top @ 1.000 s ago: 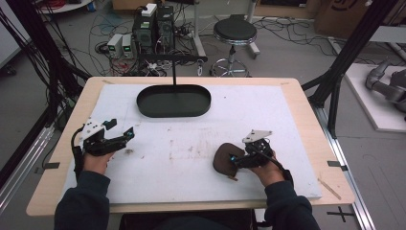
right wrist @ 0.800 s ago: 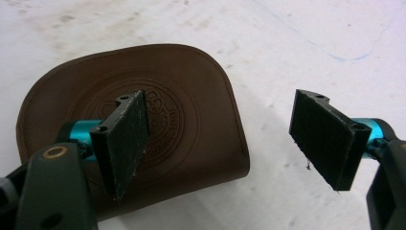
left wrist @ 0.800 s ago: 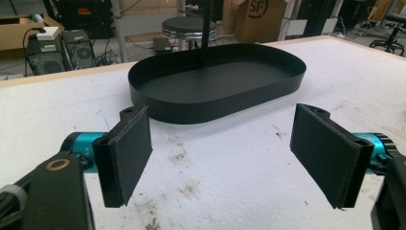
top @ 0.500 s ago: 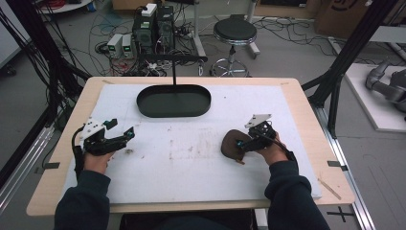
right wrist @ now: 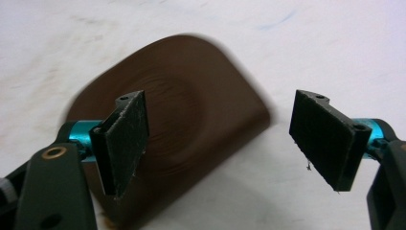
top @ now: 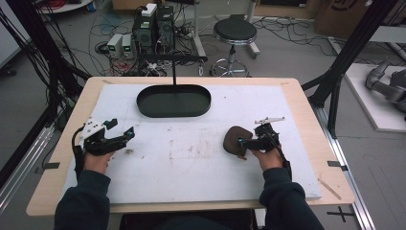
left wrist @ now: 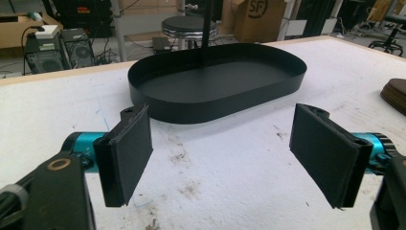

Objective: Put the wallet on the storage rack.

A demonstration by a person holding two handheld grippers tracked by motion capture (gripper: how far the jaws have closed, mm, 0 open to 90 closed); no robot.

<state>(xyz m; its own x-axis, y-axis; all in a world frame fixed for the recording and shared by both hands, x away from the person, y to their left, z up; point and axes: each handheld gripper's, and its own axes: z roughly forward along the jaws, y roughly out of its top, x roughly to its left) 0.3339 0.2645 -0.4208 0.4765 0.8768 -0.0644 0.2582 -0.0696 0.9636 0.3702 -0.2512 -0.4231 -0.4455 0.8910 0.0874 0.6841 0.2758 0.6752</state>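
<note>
A brown wooden piece with a round hollow lies on the white table top at the right. My right gripper is open right at it. In the right gripper view one jaw stands over the wood and the other over bare table. My left gripper rests open and empty at the left of the table. It points at a black oval tray, which is empty. The brown piece's edge peeks in at the far right of the left gripper view.
A thin black pole rises at the tray's far rim. Brown stains mark the table's middle. Beyond the table stand a black stool and electronics boxes among floor cables. Black frame posts flank the right side.
The brown piece and my right gripper have moved away from the front edge and slightly right. The left gripper has stayed where it was.
</note>
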